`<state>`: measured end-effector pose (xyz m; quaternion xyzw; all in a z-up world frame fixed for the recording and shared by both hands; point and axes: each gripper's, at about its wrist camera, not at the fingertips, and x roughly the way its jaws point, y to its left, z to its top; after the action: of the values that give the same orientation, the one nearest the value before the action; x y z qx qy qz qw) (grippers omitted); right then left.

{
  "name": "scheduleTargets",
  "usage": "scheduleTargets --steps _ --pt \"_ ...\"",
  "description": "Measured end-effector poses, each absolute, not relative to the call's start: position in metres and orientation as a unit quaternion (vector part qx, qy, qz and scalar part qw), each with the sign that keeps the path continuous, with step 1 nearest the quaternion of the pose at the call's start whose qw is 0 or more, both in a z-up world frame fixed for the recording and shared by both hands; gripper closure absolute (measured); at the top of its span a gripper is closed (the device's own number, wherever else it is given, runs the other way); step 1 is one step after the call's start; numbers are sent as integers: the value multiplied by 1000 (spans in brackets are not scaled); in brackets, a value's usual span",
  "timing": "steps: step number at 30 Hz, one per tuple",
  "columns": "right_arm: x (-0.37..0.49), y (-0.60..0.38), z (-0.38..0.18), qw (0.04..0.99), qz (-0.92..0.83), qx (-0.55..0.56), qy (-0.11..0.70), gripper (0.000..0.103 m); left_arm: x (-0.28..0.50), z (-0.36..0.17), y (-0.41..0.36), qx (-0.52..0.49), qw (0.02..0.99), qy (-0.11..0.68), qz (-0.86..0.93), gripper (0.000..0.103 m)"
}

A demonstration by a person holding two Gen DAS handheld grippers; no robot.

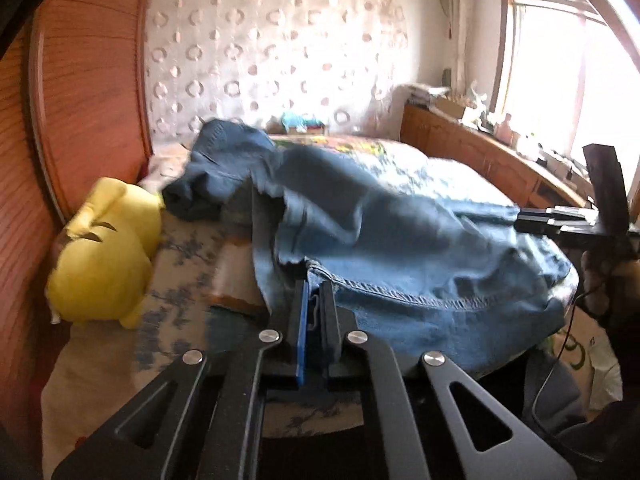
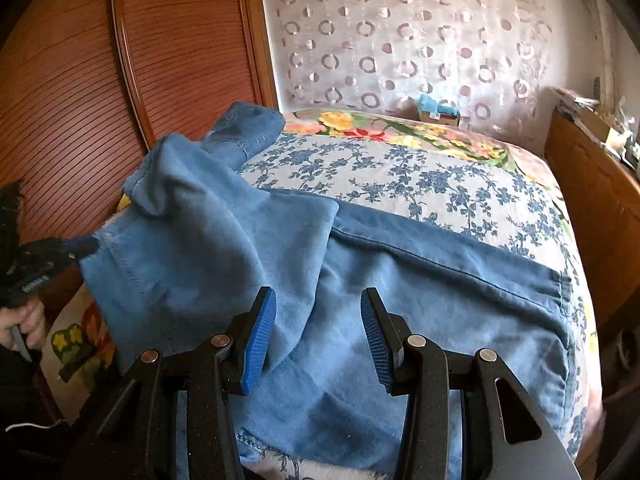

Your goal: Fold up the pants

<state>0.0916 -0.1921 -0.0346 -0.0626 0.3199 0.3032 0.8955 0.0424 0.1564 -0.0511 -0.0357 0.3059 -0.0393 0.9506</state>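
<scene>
Blue denim pants (image 2: 400,292) lie across a bed with a blue-flowered cover (image 2: 400,176). One part is lifted and draped over the rest (image 2: 208,232). My left gripper (image 1: 314,294) is shut on a stitched hem edge of the pants (image 1: 400,292) and holds it up; it also shows at the left of the right wrist view (image 2: 86,246). My right gripper (image 2: 318,320) is open, its blue pads above the pants with nothing between them. It shows at the right of the left wrist view (image 1: 524,220).
A yellow plush toy (image 1: 104,252) lies at the bed's left side by a wooden wardrobe (image 1: 80,80). A wooden bed frame (image 2: 600,220) and cluttered sill (image 1: 520,136) run along the right. A curtain (image 2: 400,40) hangs behind the bed. A bright floral blanket (image 2: 400,128) lies at the far end.
</scene>
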Motion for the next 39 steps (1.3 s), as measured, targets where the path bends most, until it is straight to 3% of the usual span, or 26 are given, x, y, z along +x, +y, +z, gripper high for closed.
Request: scheduleTargets --steps 9,12,15,17,22,26,33,35,38,39 --pt "83 -185 -47 893 317 -64 314 57 27 -61 179 -47 944 328 -15 97" --pt "87 -181 -53 890 316 -64 321 57 30 -67 177 -52 940 336 -14 91" --pt "92 -180 -55 889 318 -65 323 57 30 -66 176 -55 942 332 -16 74" --pt "96 -180 -55 889 317 -65 323 57 32 -65 175 -56 943 328 -18 55" --pt "119 -177 -55 886 322 -56 328 57 45 -69 167 -54 941 332 -28 38" --pt "153 -167 -58 881 320 -45 346 57 56 -71 161 -55 941 333 -34 32" --pt "198 -144 -68 867 323 -47 375 58 65 -72 154 -51 942 331 -28 32" --pt "211 -137 -70 861 326 -47 387 64 65 -72 152 -49 942 331 -28 32" --pt "228 -129 -77 853 329 -47 403 66 67 -74 151 -47 941 334 -25 32" --pt "232 -125 -78 850 330 -45 407 72 67 -75 151 -47 940 336 -25 32"
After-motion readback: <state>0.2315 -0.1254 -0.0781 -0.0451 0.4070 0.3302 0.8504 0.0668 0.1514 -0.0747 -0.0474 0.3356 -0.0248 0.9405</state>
